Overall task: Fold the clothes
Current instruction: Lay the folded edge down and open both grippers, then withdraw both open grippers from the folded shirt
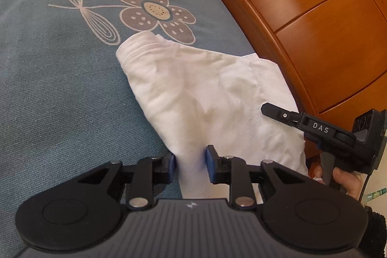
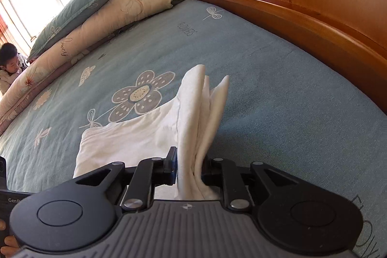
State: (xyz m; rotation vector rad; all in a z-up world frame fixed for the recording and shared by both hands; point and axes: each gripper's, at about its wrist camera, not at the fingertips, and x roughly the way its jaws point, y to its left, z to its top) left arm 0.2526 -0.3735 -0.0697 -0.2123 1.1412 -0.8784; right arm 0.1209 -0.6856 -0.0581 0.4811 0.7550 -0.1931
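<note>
Both claws are on the white garment [image 1: 208,93] now, w/ the cloth draped over the blue bedspread [image 1: 60,100] near the wooden bed frame [image 1: 314,16]. Left claw [image 1: 189,165] is pinched on one bunched edge; right claw [image 2: 191,168] grips several stacked layers, which fan up past its tips. Looks like a mid-fold carry, imo. To do it well: keep both grips level, hold the edge taut btwn them, lay it down square so the layers don't slip apart.
</note>
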